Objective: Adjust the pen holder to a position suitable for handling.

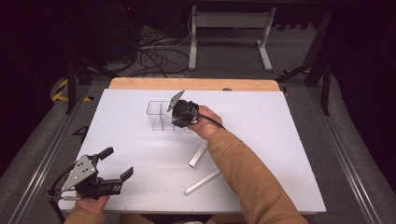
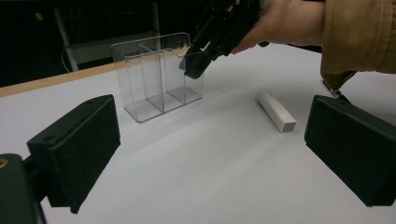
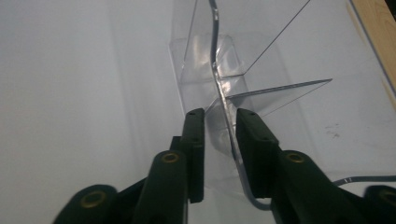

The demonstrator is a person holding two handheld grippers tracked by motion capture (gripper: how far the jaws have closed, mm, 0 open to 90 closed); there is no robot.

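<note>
Left gripper (image 1: 112, 166), lower left of high view: black body, grey three-cornered plate, black cable. Right gripper (image 3: 219, 128): black jaws, flat pads, brass-coloured screws. Tan sleeve (image 1: 247, 177), lower centre-right.

Two white sticks (image 1: 198, 155) (image 1: 201, 182) are lying on the white table (image 1: 280, 140), near its front edge. A white metal frame (image 1: 229, 32) and loose cables (image 1: 156, 53) are sitting on the floor beyond that table.

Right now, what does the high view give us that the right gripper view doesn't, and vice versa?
High view alone: two white sticks on the table, and the left gripper, jaws apart, nothing between them. Right gripper view alone: the right gripper straddling a wall of the clear organizer, a gap still on one side. Both: the organizer and right gripper.
</note>
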